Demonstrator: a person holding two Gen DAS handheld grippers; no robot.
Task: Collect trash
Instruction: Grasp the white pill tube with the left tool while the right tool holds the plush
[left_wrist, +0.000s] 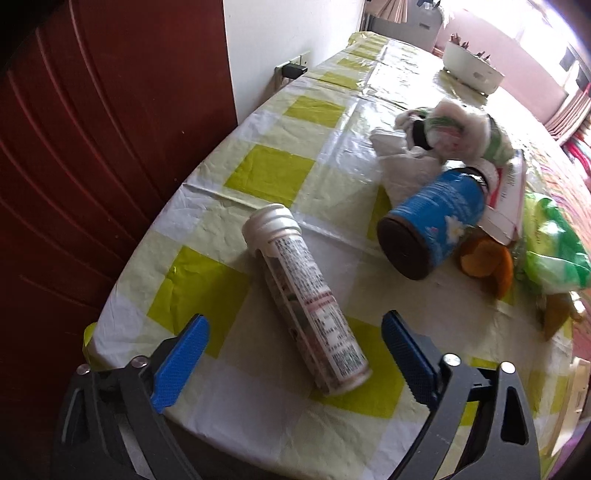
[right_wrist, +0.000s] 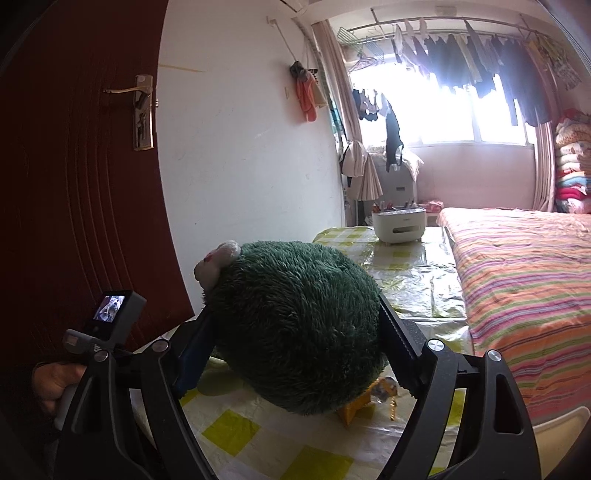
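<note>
A white tube (left_wrist: 306, 299) with a ribbed cap lies on its side on the yellow-checked tablecloth (left_wrist: 266, 173). My left gripper (left_wrist: 295, 332) is open, its blue pads either side of the tube's near end, a little above it. Behind lie a blue-labelled brown bottle (left_wrist: 432, 225) on its side, crumpled white tissue (left_wrist: 406, 162), a green-white wrapper (left_wrist: 554, 251) and orange peel (left_wrist: 487, 262). My right gripper (right_wrist: 291, 332) is shut on a green plush toy (right_wrist: 299, 325), held above the table.
A dark red door (left_wrist: 74, 166) stands left of the table. A white organiser box (right_wrist: 399, 221) sits at the table's far end. A striped bed (right_wrist: 524, 273) runs along the right. A yellow scrap (right_wrist: 354, 410) lies under the plush toy.
</note>
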